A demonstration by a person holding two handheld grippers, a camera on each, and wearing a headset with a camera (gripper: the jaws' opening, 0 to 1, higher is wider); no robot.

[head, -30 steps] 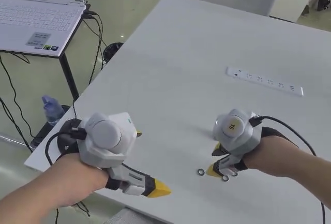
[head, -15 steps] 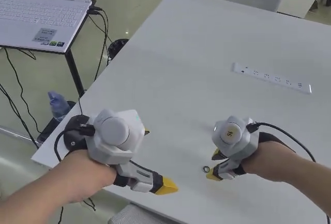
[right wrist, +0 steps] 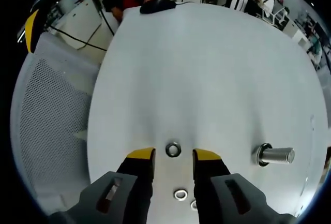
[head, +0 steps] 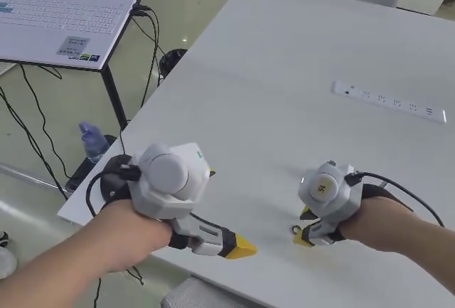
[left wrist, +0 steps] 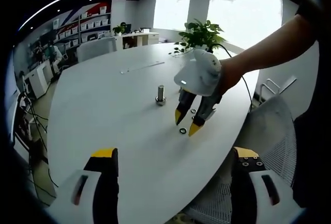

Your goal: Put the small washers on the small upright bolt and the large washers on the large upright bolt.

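Observation:
A small steel washer (right wrist: 173, 149) lies flat on the white table (right wrist: 207, 69), just ahead of and between the tips of my right gripper (right wrist: 174, 155), which is open and low over it. Two more washers (right wrist: 180, 194) lie under that gripper, nearer its body. An upright bolt (right wrist: 274, 155) stands to the right of them; in the left gripper view the bolt (left wrist: 161, 94) rises just beyond the right gripper (left wrist: 189, 122) and a washer (left wrist: 182, 130). My left gripper (left wrist: 173, 155) is wide open and holds nothing, near the table's front edge (head: 227, 212).
A white power strip (head: 394, 101) lies farther back on the table. A laptop (head: 57, 27) sits on a stand to the left with cables and a bottle (head: 92, 139) on the floor. A mesh chair (right wrist: 51, 131) is by the table edge.
The head camera has shifted. My right gripper has edged up to the washer, which now lies between its tips. The left gripper has stayed about where it was.

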